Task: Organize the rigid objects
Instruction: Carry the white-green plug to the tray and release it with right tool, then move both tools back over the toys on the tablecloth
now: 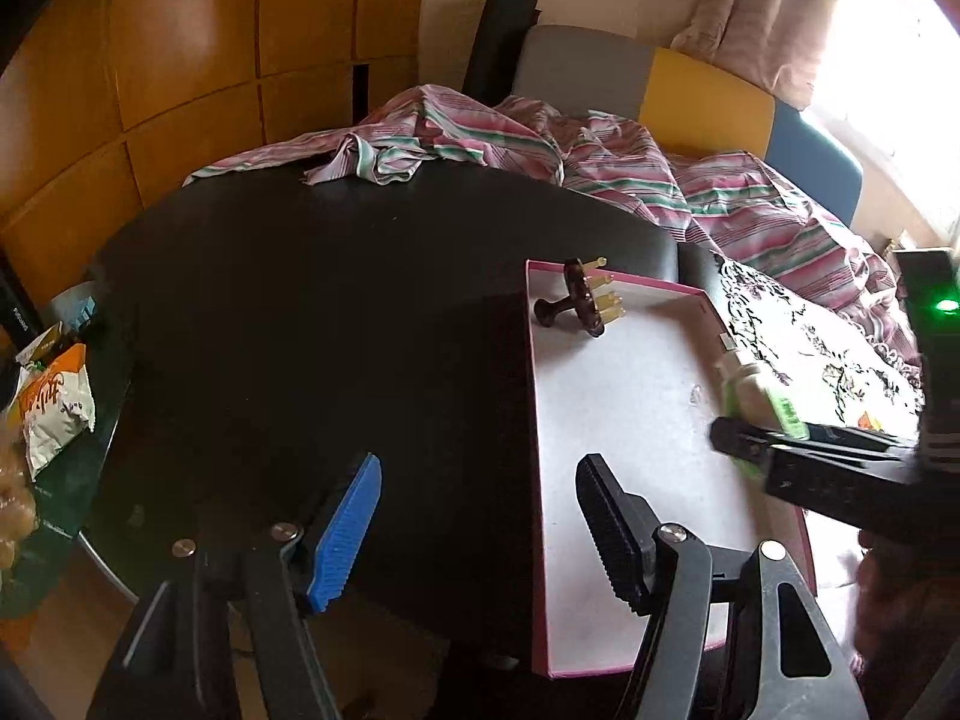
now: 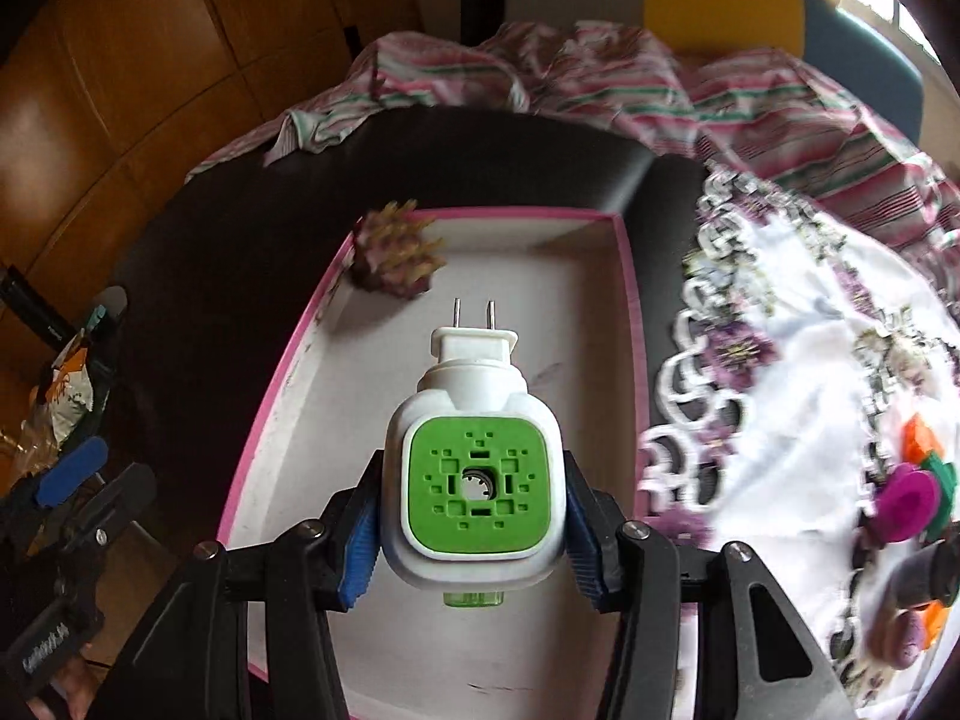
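Sitting clamped btwn right gripper [image 2: 474, 501] jaws, green-white plug-in device [image 2: 477, 468], over pink box [image 2: 630, 276]

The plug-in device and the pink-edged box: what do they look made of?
Plug-in device: apparently glossy moulded plastic, white shell, matte green perforated face, two metal prongs. Pink-edged box: probably cardboard, with thin straight walls and a matte, scuffed white inside.

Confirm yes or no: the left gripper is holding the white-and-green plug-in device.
No, the left gripper hangs open and empty, while the right gripper clamps the white-and-green plug-in device over the pink-rimmed box.
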A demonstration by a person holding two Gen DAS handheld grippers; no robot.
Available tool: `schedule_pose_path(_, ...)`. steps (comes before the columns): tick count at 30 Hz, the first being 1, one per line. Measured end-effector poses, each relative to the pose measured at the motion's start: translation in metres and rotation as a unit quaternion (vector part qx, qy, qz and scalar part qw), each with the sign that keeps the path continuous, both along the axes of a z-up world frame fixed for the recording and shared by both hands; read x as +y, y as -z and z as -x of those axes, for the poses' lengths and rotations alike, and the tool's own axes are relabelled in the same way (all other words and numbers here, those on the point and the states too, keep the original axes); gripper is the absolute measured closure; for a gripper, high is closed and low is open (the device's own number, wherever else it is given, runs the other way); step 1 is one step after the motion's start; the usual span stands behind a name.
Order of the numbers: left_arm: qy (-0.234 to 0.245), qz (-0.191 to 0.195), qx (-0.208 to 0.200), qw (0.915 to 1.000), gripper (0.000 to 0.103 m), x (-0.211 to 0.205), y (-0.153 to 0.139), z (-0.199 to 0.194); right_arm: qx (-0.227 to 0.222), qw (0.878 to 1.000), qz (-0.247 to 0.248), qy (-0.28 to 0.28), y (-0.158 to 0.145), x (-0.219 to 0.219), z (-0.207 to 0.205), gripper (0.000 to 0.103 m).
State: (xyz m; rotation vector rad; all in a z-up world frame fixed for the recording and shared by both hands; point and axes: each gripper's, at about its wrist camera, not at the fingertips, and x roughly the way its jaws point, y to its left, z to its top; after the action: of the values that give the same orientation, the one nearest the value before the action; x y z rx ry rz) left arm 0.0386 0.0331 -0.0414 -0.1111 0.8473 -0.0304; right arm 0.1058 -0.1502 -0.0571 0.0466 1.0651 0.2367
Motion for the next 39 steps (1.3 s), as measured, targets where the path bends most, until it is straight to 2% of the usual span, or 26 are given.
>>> schedule_pose_path(11, -0.022, 0.005, 0.006, 0.9997, 0.036, 0.015, 0.004, -0.006, 0.047, 0.998, -0.03, -0.002, 0.028, 0.046, -0.048, 0.051)
schedule_pose_path(13, -0.025, 0.005, 0.009, 0.9996, 0.036, 0.017, 0.006, -0.008, 0.068, 0.996, -0.053, -0.004, 0.039, 0.051, -0.058, 0.048)
schedule_pose_path(17, -0.031, 0.005, 0.013, 0.9994, 0.036, 0.021, 0.009, -0.009, 0.066, 0.993, -0.094, -0.009, 0.04, 0.055, -0.066, 0.048)
schedule_pose_path(23, -0.033, 0.007, 0.014, 0.9993, 0.036, 0.023, 0.01, -0.01, 0.051, 0.994, -0.101, -0.012, 0.035, 0.05, -0.055, 0.048)
schedule_pose_path(25, -0.034, 0.005, 0.012, 0.9993, 0.036, 0.022, 0.008, -0.009, 0.038, 0.993, -0.107, -0.013, 0.03, 0.048, -0.05, 0.044)
schedule_pose_path(39, -0.027, -0.002, -0.008, 0.9996, 0.036, 0.018, -0.006, 0.002, -0.009, 0.997, -0.078, 0.01, 0.007, 0.019, -0.018, 0.042)
